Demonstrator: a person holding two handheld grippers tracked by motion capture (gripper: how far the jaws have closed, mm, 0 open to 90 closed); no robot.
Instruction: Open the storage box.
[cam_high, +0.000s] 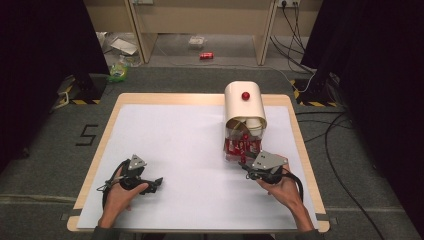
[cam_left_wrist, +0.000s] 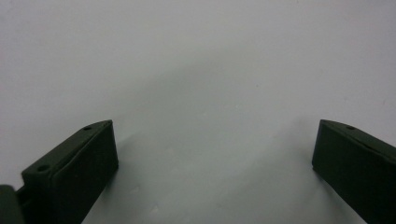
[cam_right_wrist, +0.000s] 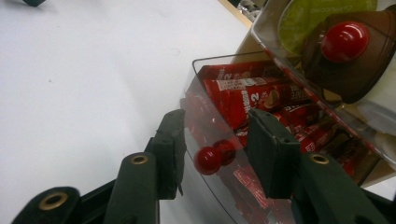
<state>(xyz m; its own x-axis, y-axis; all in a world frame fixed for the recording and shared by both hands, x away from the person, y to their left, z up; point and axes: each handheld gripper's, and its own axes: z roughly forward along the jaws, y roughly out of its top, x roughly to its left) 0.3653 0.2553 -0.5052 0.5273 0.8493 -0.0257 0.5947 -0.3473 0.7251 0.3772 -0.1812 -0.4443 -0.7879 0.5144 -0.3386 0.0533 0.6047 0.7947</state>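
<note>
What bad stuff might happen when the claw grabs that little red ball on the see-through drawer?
The right gripper has its jaws around the small red knob but not yet pressing it, so the round knob might slip out when pulled. The clear drawer is packed with red packets; a hard tug might spill them or drag the whole cream dispenser along the table.

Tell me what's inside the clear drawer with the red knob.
Red snack packets are piled inside the clear drawer; the right gripper has its jaws either side of the red knob. Anything beneath the packets is covered.
</note>
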